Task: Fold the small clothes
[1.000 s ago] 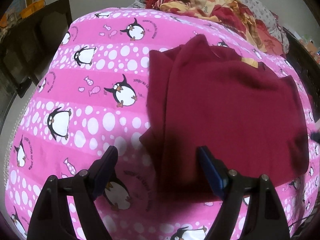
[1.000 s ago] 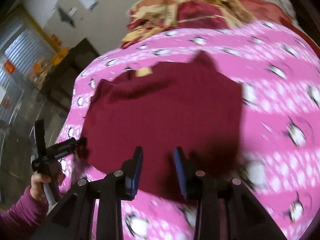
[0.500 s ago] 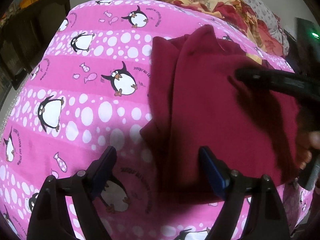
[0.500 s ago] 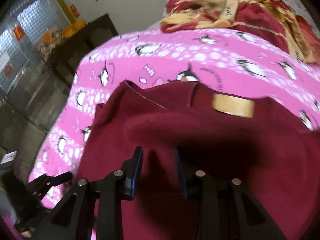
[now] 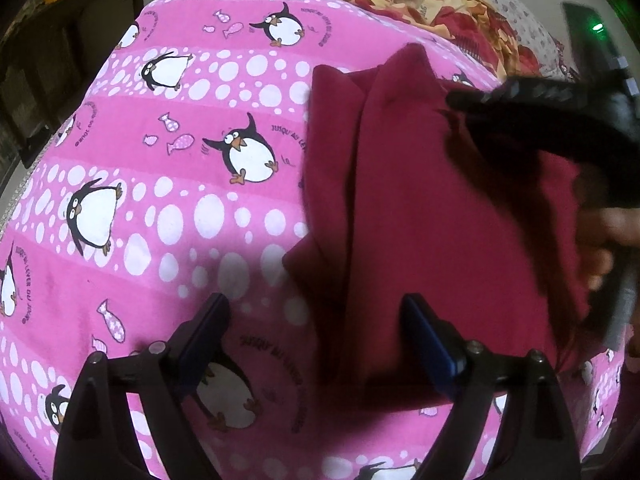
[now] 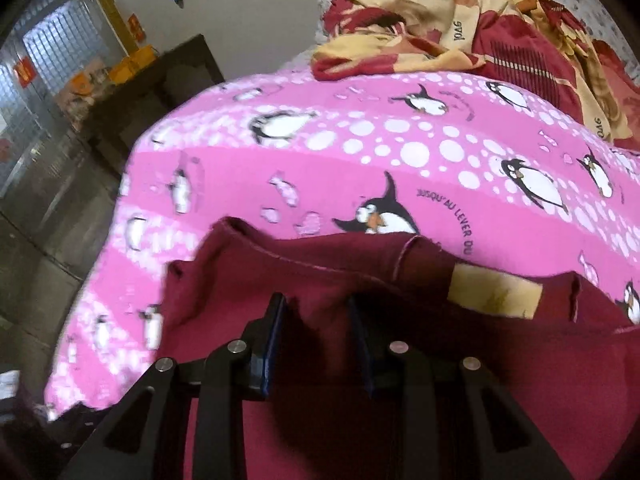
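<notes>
Bed (image 5: 168, 128), pink penguin sheet, fills both views; a red-and-yellow blanket (image 6: 460, 20) is heaped at the upper right of the right wrist view. The maroon garment (image 5: 440, 220), partly folded, lies flat on the sheet in the centre-right of the left wrist view, its long axis running from the bottom of the frame up toward the blanket. A tan label (image 6: 494, 292) marks its far edge, at right of centre in the right wrist view.

Left tool (image 5: 316, 344), bottom of its frame: jaws spread wide, holding nothing, poised at the garment's near left corner, one finger over sheet, the other over cloth. Right tool (image 6: 316, 336): jaws parted more narrowly, low over the garment with the far edge just ahead; contact with the cloth cannot be told. In the left wrist view it reaches in from the upper right edge, above the garment's far part.

Judgement: the right tool is nearer the far edge, which lies straight ahead of it.

Against one second ago, the right tool has swung from the garment's near side to its far edge; the left tool has hardly shifted, and the garment lies as it did.
</notes>
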`<state>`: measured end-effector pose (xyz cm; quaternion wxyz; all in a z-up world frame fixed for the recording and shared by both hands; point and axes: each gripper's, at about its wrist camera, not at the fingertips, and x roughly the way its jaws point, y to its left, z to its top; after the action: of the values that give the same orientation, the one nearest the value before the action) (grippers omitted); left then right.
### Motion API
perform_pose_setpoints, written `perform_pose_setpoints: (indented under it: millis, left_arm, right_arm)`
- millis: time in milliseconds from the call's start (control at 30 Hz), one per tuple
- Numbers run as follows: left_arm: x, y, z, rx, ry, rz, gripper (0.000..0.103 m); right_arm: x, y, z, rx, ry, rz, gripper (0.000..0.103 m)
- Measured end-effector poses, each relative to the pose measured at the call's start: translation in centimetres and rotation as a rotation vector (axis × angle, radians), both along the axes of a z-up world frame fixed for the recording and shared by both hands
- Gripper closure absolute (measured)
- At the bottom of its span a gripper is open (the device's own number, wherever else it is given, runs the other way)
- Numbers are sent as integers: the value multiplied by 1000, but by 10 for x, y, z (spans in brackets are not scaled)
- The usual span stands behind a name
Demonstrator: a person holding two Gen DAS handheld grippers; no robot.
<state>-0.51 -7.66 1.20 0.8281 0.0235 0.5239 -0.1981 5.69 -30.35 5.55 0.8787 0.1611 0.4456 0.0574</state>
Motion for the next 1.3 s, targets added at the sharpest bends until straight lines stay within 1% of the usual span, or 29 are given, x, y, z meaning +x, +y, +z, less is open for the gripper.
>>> perform_pose_setpoints:
  millis: [100,167,233,300,467,533,633,667,700,767,833,900,1000,1067,1133,1233,1300]
  left_arm:
    - [0,0,0,-3,1,3,15]
    - [0,1,1,-7,4,6,14]
    - [-1,2,0,-9,4,6,14]
    - [-1,2,0,-9,5,5,14]
    - [-2,7,-2,-22,11,19,12]
    - [-1,7,-3,-21,14,18,12]
    - [-1,5,-4,-15,9,15,11]
    - [-2,4,-4,-12,4,14,11]
    - [-2,3,-3,-11,2,14,11]
    - [-4,2,-3,-15,3,19,11]
    - [-4,2,-3,-22,7,23,10]
    - [-6,3,-4,-27,12,24,9]
    - [-7,5,-5,-34,18,19,7]
    - [-8,8,-5,-44,19,15,7]
    - [-8,10,-5,-58,22,14,7]
    - [-10,19,-4,-85,27,18,6]
    - [-9,21,-3,-88,31,16,6]
  right_arm:
    - [-1,15,11,2,-12,51,68]
    - [2,32,11,-14,-8,99,68]
    - [10,48,6,-71,-1,128,68]
    - [22,59,-5,-124,13,131,68]
    - [45,59,-32,-97,66,88,68]
    - [47,58,-31,-89,67,85,68]
    - [39,57,-21,-78,66,95,68]
    - [37,57,-18,-64,72,99,65]
    - [34,56,-15,-41,80,103,61]
    - [31,60,-12,4,93,121,36]
    - [32,72,-11,20,124,156,31]
    - [34,88,-11,-12,142,191,31]
    - [40,110,-15,-99,157,215,26]
    - [45,121,-22,-151,175,221,19]
    - [51,128,-33,-192,201,230,14]
    - [51,131,-38,-258,185,224,15]
    - [46,128,-35,-286,167,209,27]
